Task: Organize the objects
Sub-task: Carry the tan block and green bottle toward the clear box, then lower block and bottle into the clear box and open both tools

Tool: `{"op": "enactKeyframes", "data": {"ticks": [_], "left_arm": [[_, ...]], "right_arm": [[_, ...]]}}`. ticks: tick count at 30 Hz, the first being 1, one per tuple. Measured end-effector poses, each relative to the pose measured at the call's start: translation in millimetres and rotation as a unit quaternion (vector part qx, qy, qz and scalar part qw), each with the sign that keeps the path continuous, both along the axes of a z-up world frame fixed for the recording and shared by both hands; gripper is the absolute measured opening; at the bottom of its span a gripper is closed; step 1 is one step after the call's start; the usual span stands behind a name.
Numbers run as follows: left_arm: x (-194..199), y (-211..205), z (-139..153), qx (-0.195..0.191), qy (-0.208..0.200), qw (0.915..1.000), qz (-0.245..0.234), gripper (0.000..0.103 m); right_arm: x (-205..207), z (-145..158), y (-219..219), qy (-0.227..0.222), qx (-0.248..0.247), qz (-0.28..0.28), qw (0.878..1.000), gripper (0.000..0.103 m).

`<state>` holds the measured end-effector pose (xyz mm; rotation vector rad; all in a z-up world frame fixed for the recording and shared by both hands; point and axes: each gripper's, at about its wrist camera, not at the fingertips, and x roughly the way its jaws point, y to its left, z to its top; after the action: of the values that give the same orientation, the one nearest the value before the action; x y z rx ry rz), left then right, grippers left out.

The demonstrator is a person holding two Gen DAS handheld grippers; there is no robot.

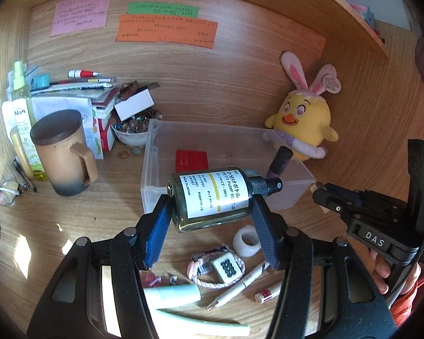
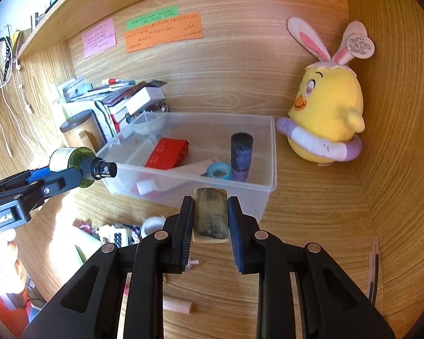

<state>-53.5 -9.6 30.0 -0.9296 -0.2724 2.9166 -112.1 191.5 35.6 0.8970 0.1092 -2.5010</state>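
Note:
My left gripper [image 1: 212,206] is shut on a dark green pump bottle [image 1: 212,197] with a white label, held sideways above the desk just in front of the clear plastic bin [image 1: 155,169]. The bottle also shows in the right wrist view [image 2: 76,163], left of the bin [image 2: 271,152]. My right gripper [image 2: 210,212] is shut on a small yellowish translucent block [image 2: 210,214], held at the bin's near wall. The bin holds a red packet [image 2: 166,152], a dark purple bottle [image 2: 241,152], a blue tape roll [image 2: 219,171] and white pieces.
A yellow chick plush [image 2: 325,118] sits right of the bin. A brown mug [image 1: 62,155], a stack of books, a bowl of beads [image 1: 130,130] and a spray bottle [image 1: 22,118] stand at left. A white tape roll [image 1: 247,241], a bracelet, pens and tubes lie near me.

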Motion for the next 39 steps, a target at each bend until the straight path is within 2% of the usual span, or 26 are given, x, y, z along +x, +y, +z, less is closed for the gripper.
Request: {"op": "enactKeyframes", "data": {"ticks": [13, 20, 25, 39], "left_arm": [[-36, -15, 24, -0.012, 0.016, 0.9998, -0.004, 0.057], [-56, -16, 28, -0.013, 0.010, 0.9998, -0.012, 0.057], [-74, -13, 20, -0.024, -0.007, 0.9996, -0.015, 0.057], [-108, -12, -18, -0.039, -0.066, 0.9969, -0.015, 0.057]], "right_arm": [[-22, 20, -23, 0.019, -0.010, 0.006, 1.000, 0.022], [-39, 30, -35, 0.030, -0.005, 0.011, 0.999, 0.022], [-54, 27, -46, 0.022, 0.002, 0.013, 1.000, 0.022], [-87, -14, -61, -0.030, 0.034, 0.012, 0.999, 0.022]]}}
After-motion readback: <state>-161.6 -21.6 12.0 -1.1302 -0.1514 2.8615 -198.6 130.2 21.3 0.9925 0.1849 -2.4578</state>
